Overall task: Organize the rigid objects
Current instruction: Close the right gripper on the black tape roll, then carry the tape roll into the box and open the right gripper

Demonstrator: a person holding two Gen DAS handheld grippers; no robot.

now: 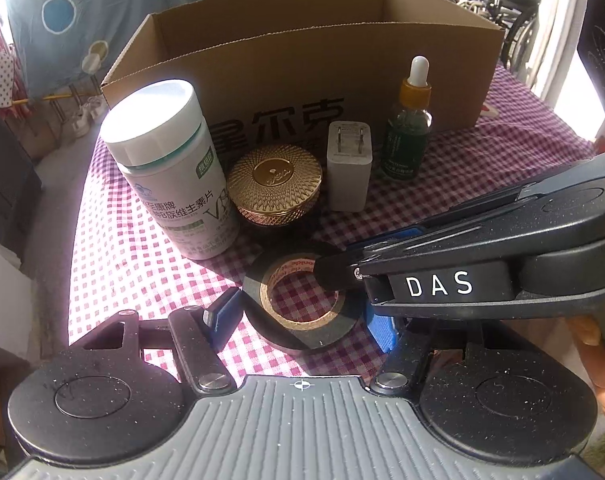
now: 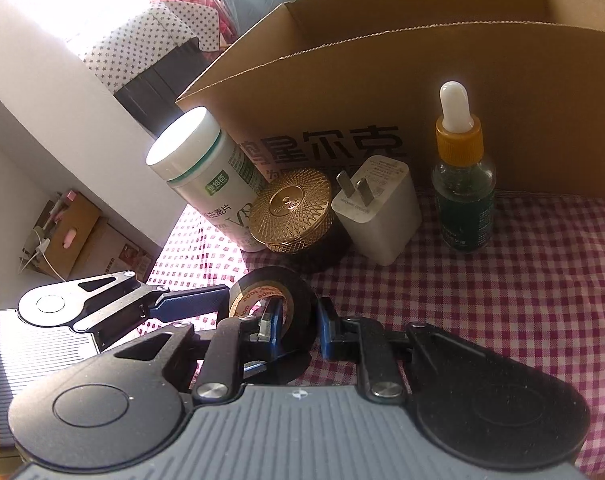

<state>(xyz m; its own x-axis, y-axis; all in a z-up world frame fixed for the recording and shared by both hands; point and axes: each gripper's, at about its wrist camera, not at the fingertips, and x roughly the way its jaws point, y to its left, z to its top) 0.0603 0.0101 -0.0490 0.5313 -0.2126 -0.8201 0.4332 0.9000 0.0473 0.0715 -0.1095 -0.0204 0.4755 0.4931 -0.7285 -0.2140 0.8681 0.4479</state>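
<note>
The right gripper (image 2: 296, 320) is clamping the band of a black tape roll (image 2: 274, 304) on the checked tablecloth (image 2: 502, 280), one finger inside the ring and one outside. The left gripper (image 1: 306, 316) is straddling the same roll (image 1: 302, 300) with its blue pads beside it, though contact cannot be told. Behind are standing a white bottle (image 1: 170, 168), a gold jar (image 1: 274, 184), a charger (image 1: 348, 164) and a dropper bottle (image 1: 408, 120), before a cardboard box (image 1: 302, 64).
</note>
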